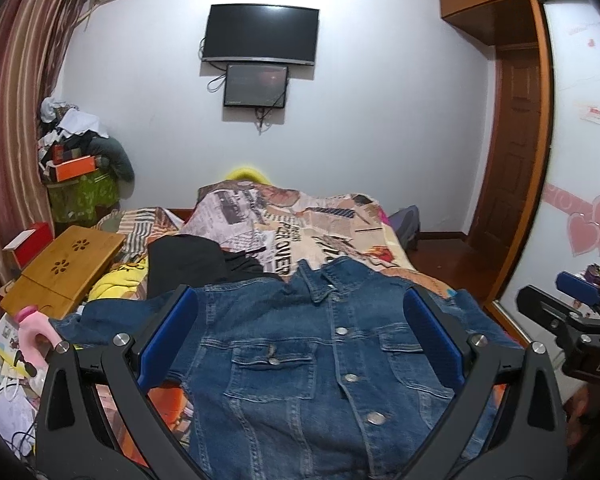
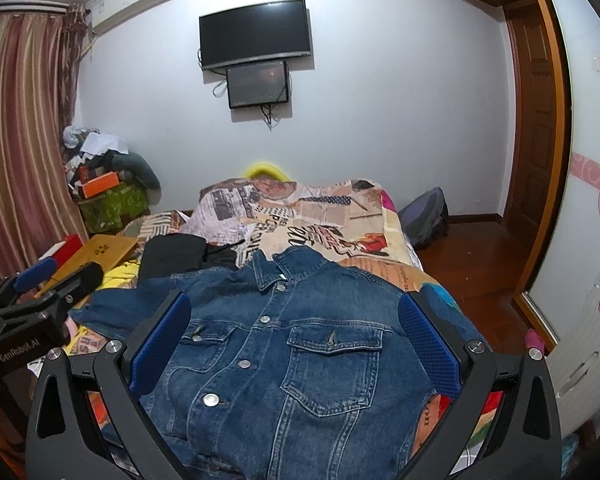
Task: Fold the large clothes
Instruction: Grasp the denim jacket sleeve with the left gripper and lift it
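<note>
A dark-blue buttoned denim jacket is spread front-up on the patchwork-print bedspread, collar toward the wall. Left gripper and right gripper are held agape above it, gripping nothing. Denim is judged heavy, stiff-seamed, unslippery; the shoulder seams should be pinched, though the sleeves are poorly seen.

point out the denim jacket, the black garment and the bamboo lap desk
denim jacket (image 1: 300, 360): left wrist view, front panel by the button placket.
black garment (image 1: 180, 264): left wrist view, middle of the folded pile.
bamboo lap desk (image 1: 64, 268): left wrist view, centre of its top board.
</note>
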### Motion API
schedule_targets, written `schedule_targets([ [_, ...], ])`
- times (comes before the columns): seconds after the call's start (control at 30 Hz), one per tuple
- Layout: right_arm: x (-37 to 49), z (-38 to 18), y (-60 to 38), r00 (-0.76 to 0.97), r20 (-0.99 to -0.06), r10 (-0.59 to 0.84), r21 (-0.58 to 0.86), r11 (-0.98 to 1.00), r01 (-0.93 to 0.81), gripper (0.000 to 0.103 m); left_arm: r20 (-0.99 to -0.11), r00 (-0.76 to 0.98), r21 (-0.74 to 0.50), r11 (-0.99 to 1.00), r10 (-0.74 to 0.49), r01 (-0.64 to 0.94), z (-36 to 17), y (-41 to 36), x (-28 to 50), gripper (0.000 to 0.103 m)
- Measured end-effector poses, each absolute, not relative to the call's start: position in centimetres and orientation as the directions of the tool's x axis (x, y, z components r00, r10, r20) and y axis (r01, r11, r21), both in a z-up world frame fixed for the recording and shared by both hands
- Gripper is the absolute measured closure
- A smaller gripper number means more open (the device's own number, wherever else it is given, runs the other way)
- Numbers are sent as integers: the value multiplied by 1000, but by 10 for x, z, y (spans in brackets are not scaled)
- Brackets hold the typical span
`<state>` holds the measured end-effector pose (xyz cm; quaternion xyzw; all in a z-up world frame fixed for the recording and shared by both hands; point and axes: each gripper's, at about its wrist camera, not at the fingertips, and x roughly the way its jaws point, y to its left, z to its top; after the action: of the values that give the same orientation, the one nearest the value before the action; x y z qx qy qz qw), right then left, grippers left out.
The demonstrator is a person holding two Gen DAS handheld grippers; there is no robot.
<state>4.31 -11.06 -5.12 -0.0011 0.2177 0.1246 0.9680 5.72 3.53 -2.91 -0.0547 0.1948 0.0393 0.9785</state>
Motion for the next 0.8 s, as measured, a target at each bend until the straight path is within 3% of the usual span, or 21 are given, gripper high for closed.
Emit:
schedule_targets([
  [0.23, 72, -60, -106, 857, -472, 207, 33, 976, -217, 0, -427, 892, -96, 973, 150, -209, -47, 84, 92, 0],
  [0.57, 121, -78, -96, 825, -550, 132, -25, 984, -175, 0, -508, 747, -63, 846, 430, -530, -92, 206, 135, 0],
  [0.67, 133, -85, -93, 811, -573, 117, -35, 985, -167, 0, -569, 688, -72, 807, 450, -587, -116, 247, 145, 0],
  [0.8, 150, -94, -88, 790, -605, 101, -47, 986, -162, 0, -674, 628, -161, 753, 388, -638, -155, 298, 154, 0],
])
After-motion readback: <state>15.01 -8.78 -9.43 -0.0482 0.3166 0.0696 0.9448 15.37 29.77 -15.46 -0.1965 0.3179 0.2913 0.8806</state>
